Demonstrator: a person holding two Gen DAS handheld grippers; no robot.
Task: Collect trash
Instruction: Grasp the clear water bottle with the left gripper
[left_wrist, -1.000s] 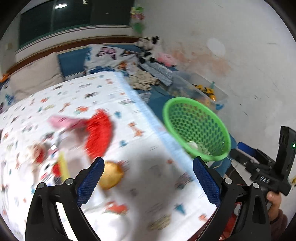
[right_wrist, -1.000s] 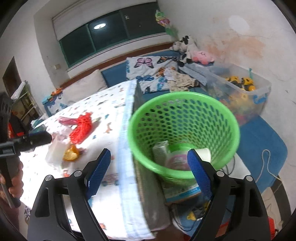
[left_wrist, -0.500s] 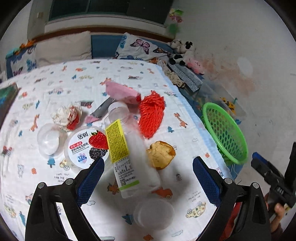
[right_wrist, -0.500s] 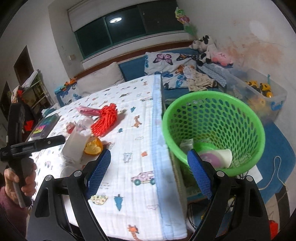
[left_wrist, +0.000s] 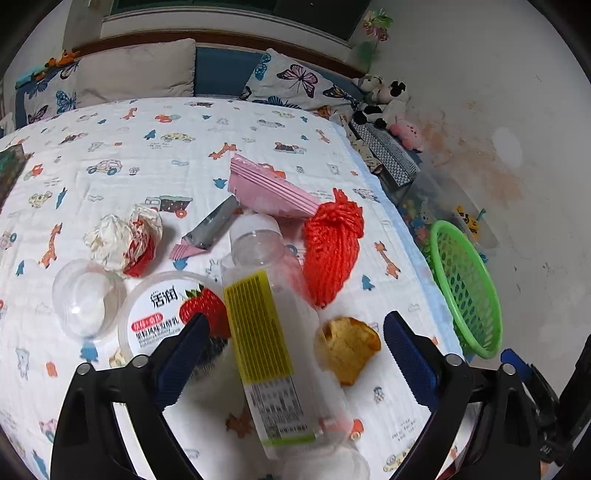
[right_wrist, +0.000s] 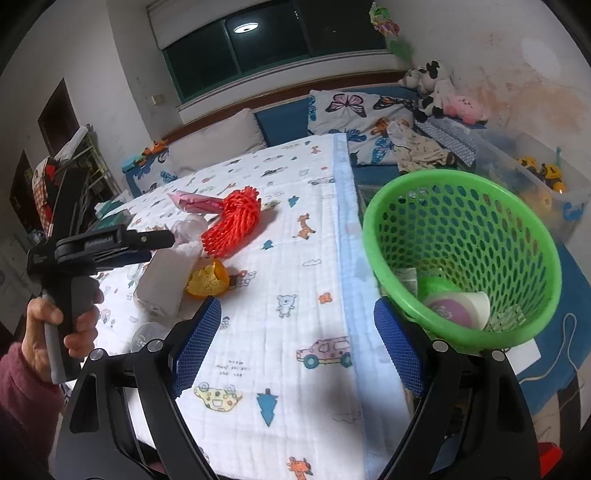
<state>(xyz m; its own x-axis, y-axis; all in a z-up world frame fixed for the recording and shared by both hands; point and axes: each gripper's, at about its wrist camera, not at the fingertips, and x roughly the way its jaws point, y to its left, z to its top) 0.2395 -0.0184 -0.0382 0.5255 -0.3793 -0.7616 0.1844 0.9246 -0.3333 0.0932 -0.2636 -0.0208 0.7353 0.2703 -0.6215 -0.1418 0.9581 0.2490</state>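
Clear plastic, with a yellow label, the bottle (left_wrist: 271, 339) lies on its side on the bench (left_wrist: 147, 155), which is covered with a white cloth printed with cars and animals. It sits between the two blue pads of the left claw (left_wrist: 293, 345), its cap end pointing away from the camera. The left claw's jaws are closing, yet neither pad presses on the bottle: a gap shows on both sides. Just left of the bottle, partly behind the left pad, is a round yogurt lid (left_wrist: 166, 314) with a strawberry picture; a piece of orange peel (left_wrist: 347, 349) lies between the bottle and the right pad. Further out lie a red mesh net (left_wrist: 332, 247), a pink wrapper (left_wrist: 269, 192), a crumpled white wrapper (left_wrist: 122, 238) and a clear dome lid (left_wrist: 85, 299).

The right claw (right_wrist: 297, 343) hangs wide apart over the bench edge and grips nothing. A green basket (right_wrist: 480, 221) stands just beside the bench, near its right pad, with a cup (right_wrist: 461, 308) and other scraps inside.
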